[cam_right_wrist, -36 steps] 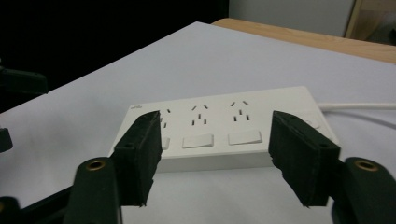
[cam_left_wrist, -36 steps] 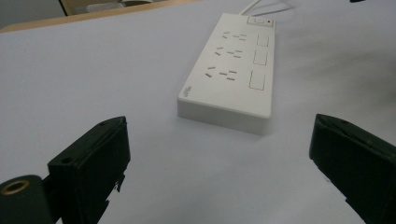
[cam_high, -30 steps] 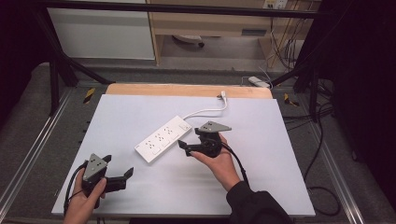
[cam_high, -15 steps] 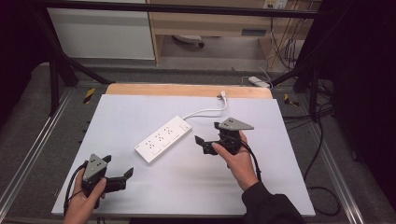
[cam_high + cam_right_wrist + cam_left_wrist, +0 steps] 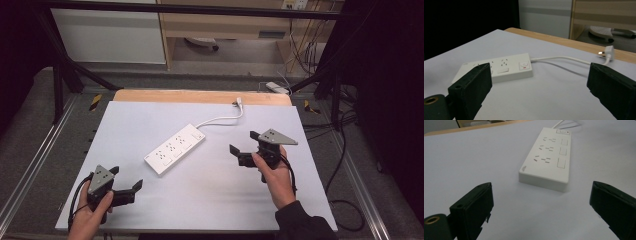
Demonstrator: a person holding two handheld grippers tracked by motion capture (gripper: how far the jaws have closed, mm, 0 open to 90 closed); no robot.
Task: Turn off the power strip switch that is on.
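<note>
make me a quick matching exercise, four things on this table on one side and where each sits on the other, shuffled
Things:
1. power strip
2. plug
3. left gripper
4. right gripper

Places:
A. near front left corner, jaws open, nothing between them
B. far edge, at the wooden strip
C. middle of the white sheet, lying diagonally
D. right of the strip, jaws open, nothing between them

Pairs: 1-C, 2-B, 3-A, 4-D

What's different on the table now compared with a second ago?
The right gripper has drawn away from the power strip toward the table's right side; its jaws have just been opening, nothing between them. The left gripper, open and empty, the strip and its cable stayed put.
</note>
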